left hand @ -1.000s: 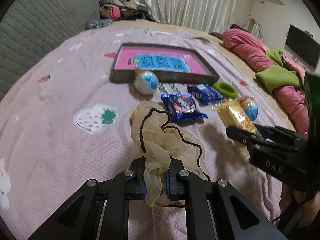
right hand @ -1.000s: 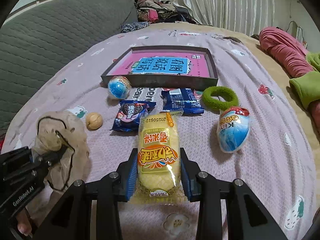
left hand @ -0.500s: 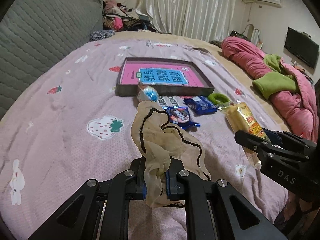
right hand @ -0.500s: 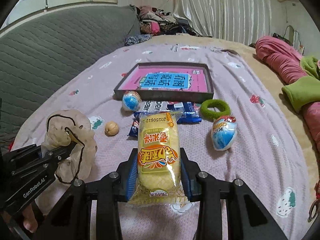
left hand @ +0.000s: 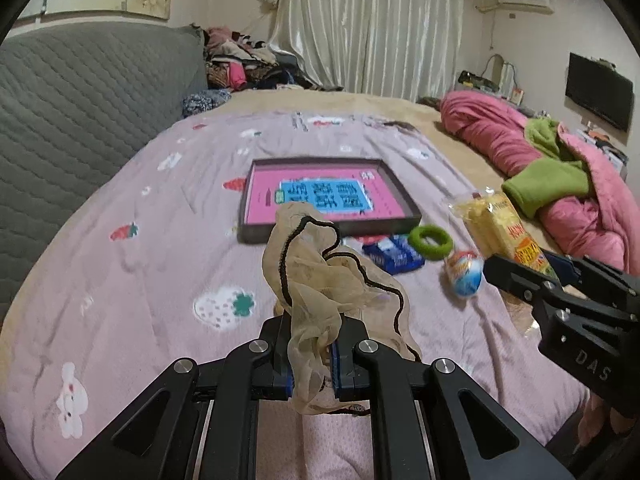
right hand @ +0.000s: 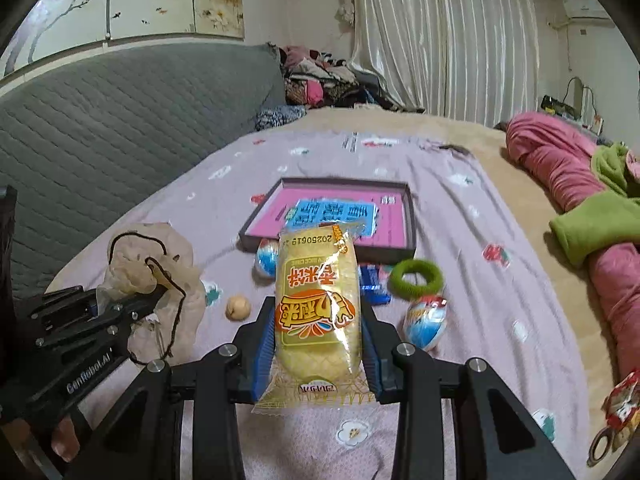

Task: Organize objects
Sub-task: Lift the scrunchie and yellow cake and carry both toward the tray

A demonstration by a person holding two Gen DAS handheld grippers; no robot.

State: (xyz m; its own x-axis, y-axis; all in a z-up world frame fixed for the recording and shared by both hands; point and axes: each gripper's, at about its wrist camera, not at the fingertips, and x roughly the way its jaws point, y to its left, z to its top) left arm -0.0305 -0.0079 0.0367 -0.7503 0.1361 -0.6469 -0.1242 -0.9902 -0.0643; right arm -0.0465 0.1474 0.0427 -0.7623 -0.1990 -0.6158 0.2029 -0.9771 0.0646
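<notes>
Behind beige stocking pinched by left fingers, tray half-hidden; right fingers clamp cake packet.

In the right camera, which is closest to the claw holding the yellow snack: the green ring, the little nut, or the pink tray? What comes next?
From the right gripper:
1. Nut, just left of the fingers, lying on the bed.
2. Green ring, ahead and to the right.
3. Pink tray, farthest, straight ahead past the snacks.

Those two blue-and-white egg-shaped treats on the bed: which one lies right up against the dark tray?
The egg treat at the tray's near left corner, beside the walnut-like ball. The other egg treat lies apart from the tray, nearer the camera than the green ring.
</notes>
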